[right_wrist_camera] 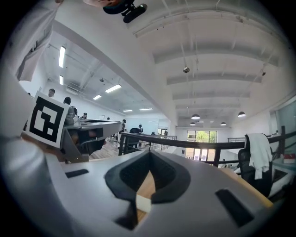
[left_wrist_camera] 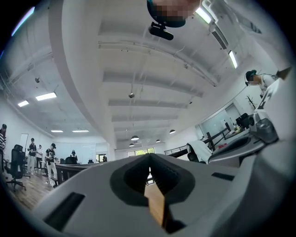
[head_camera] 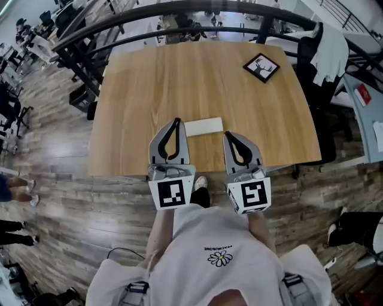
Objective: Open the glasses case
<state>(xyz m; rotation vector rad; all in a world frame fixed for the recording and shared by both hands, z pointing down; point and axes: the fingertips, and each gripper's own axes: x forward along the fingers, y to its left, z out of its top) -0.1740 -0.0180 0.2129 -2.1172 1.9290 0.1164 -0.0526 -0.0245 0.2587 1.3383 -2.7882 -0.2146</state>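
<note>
Open-plan office space with a wood-plank floor (head_camera: 72,197) and a dark railing (head_camera: 179,9) surrounds a pale wooden bench (head_camera: 197,77). On the bench, close to its near edge, lies the white glasses case (head_camera: 203,126), flat, lid down, its long side running left to right.

The left tool (head_camera: 176,121) points over the near edge, its tip just beside the case's left end. The right tool (head_camera: 227,134) sits beside it, its tip at the case's near right corner; whether either touches the case I cannot tell. The case lies between the two tips.

From the left gripper view, the left tool (left_wrist_camera: 149,157) has its jaws closed together with nothing in them, only bench wood showing through the gap below. The right tool (right_wrist_camera: 150,152) is likewise closed and empty, with a white sliver of the case (right_wrist_camera: 143,202) visible under it.

At the bench's far right corner rests a black-framed picture (head_camera: 261,67). A chair (head_camera: 317,89) draped with a white garment (head_camera: 332,48) stands at the right side.
</note>
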